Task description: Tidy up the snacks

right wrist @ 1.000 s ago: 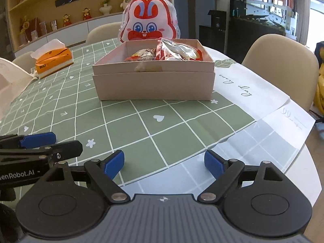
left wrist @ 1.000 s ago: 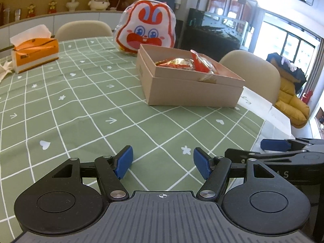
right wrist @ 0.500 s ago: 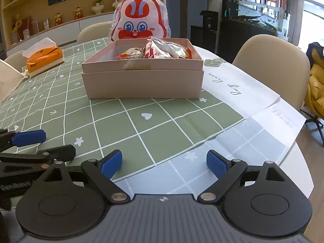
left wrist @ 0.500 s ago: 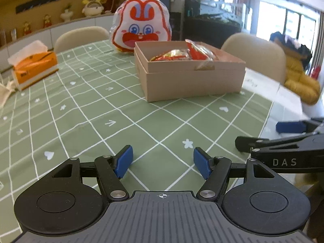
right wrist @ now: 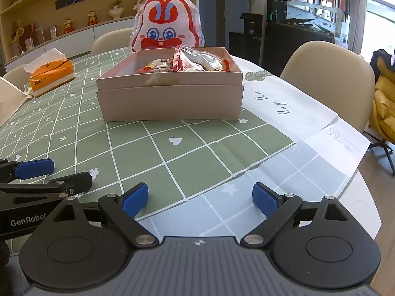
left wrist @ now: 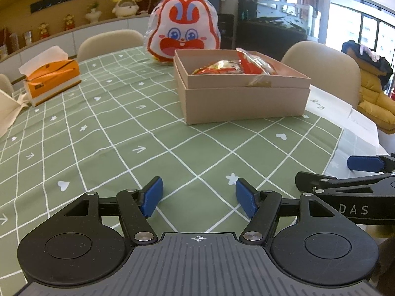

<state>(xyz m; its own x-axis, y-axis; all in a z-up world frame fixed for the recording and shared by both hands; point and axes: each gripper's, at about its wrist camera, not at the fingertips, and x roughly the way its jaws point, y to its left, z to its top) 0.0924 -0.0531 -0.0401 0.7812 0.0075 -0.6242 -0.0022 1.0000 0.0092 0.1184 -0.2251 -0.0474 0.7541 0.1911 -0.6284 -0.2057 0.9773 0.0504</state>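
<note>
A tan cardboard box (left wrist: pixel 244 103) (right wrist: pixel 170 101) stands on the green checked tablecloth, holding several red and silver snack packets (left wrist: pixel 237 67) (right wrist: pixel 197 61). A large rabbit-face snack bag (left wrist: pixel 184 30) (right wrist: pixel 166 28) stands upright just behind the box. My left gripper (left wrist: pixel 198 193) is open and empty, low over the cloth in front of the box. My right gripper (right wrist: pixel 200 199) is open and empty near the table's front edge, beside the left one. Each gripper shows at the edge of the other's view.
An orange tissue box (left wrist: pixel 53 77) (right wrist: pixel 51 74) sits at the far left. White printed paper (right wrist: pixel 291 108) lies under the cloth's right edge. Beige chairs (right wrist: pixel 328 74) ring the table. A yellow seat (left wrist: pixel 377 106) stands right.
Both grippers have drifted slightly and the views shifted, the left turning more square to the box. Both stay open and empty. The box and bags have not moved.
</note>
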